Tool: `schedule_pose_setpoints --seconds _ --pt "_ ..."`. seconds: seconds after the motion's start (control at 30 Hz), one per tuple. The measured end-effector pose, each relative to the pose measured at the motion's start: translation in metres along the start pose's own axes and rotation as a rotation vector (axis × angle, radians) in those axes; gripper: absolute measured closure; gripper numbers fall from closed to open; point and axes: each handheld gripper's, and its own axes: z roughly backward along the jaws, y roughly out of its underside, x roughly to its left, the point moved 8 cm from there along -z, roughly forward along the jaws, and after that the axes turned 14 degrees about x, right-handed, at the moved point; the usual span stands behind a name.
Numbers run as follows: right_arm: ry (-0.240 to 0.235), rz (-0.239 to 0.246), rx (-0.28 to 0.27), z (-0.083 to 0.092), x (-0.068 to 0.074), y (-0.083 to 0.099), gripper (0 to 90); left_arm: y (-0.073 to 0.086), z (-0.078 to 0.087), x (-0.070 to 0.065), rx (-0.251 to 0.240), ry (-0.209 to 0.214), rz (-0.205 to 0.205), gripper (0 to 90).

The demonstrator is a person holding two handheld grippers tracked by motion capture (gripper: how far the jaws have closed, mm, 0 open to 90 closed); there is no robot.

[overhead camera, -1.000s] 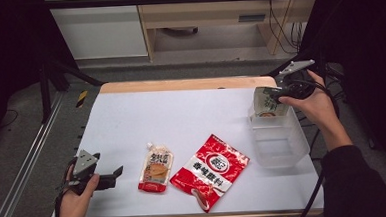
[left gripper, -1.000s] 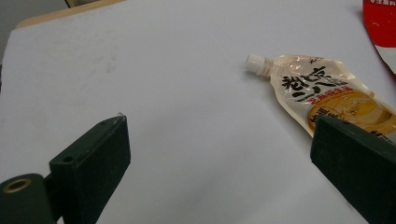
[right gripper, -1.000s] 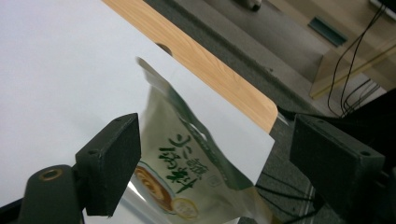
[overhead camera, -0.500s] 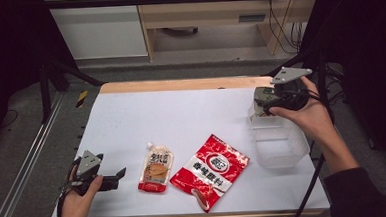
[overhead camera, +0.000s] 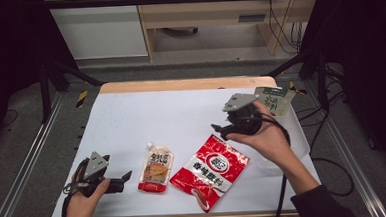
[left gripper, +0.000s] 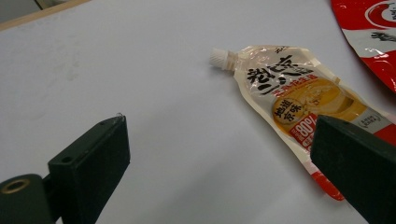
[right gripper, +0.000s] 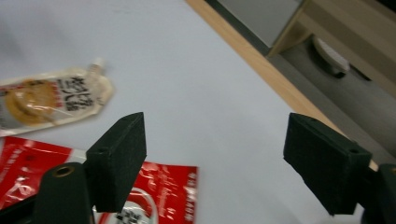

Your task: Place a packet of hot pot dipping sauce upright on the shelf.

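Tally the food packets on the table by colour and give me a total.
Red flat foil packet with white label: 1
Yellow-and-clear spouted pouch with white cap: 1
Green-and-white packet standing in the clear plastic bin, at the table's right edge: 1
Total: 3 packets

Both tongs gape empty: left tongs [overhead camera: 127, 176] low, right tongs [overhead camera: 217, 131] raised.
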Motion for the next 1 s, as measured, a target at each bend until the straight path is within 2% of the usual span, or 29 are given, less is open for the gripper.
schedule_pose_setpoints --seconds 0.1,0.2,0.27,0.43,0.6,0.8,1.0 --pt "-0.047 0.026 0.000 -0.014 0.027 -0.007 25.0 -0.001 -0.001 -0.003 0.001 0.002 -0.008 4.7" --pt "-0.085 0.024 -0.009 -0.026 0.050 -0.018 25.4 -0.002 0.000 -0.004 -0.002 0.009 -0.004 4.7" --pt "-0.107 0.021 -0.017 -0.032 0.063 -0.024 26.0 -0.001 0.001 -0.002 -0.007 0.010 0.005 4.8" --pt "-0.129 0.031 -0.013 -0.045 0.084 -0.034 28.1 -0.001 0.002 -0.001 -0.007 0.008 0.003 4.9" --pt "-0.153 0.007 -0.002 -0.061 0.097 -0.038 30.6 -0.001 0.003 -0.002 0.001 -0.013 -0.019 4.8" --pt "-0.184 0.005 0.024 -0.079 0.104 -0.041 36.1 0.000 -0.001 -0.001 0.014 -0.026 -0.005 4.9" --pt "-0.218 -0.044 0.051 -0.099 0.110 -0.043 45.1 0.000 -0.003 -0.005 0.027 -0.027 -0.023 4.9"
